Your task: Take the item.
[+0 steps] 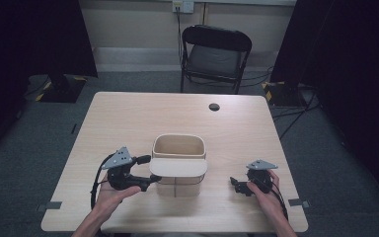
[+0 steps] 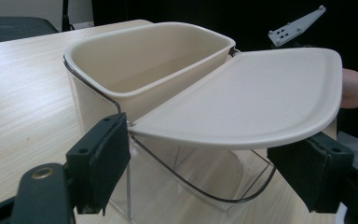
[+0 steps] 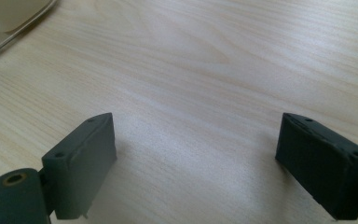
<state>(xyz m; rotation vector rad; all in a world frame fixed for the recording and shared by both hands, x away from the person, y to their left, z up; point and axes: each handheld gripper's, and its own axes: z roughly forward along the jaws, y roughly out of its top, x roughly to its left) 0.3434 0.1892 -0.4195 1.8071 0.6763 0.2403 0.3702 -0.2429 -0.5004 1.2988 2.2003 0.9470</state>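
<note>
Cream plastic bin (image 1: 178, 148) w/ clear lower body sits mid-table (image 1: 128, 113), nearer the front edge; long axis runs left-right. Its smooth rounded lid (image 1: 178, 167) lies flat, hinged open toward the front edge. Left gripper (image 2: 205, 163): jaws wide apart, straddling the lid, not clamped. Right gripper (image 3: 196, 163): jaws apart over bare wood.

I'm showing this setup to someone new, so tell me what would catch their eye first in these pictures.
First, the cream bin with a clear lower half, standing mid-table, its flat lid swung out toward the person. Next, the left tongs at the lid's left edge, jaws wide apart on either side of it and not pressing. The right tongs rest open on the bare wooden table at right, with a black folding chair behind.
</note>
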